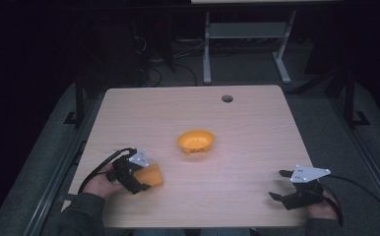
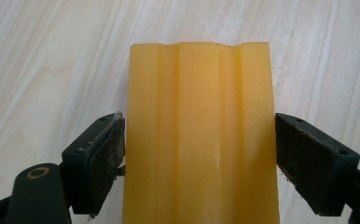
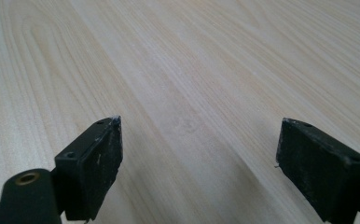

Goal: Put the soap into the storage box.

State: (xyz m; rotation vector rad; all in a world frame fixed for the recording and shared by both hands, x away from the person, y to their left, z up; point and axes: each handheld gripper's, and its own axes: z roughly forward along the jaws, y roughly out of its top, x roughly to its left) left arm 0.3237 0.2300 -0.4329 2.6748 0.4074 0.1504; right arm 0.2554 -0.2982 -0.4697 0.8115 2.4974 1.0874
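**Colours on the bench**

The bench (image 1: 257, 142) was pale wood with fine straight grain lines. A bright orange bowl (image 1: 196, 141) had small dark specks inside. The block (image 2: 201, 135) was translucent amber-yellow with lengthwise ridges. Both the left gripper (image 2: 199, 154) and the right gripper (image 3: 199, 163) had matt black jaws, scuffed pale at the edges, and light grey top plates.
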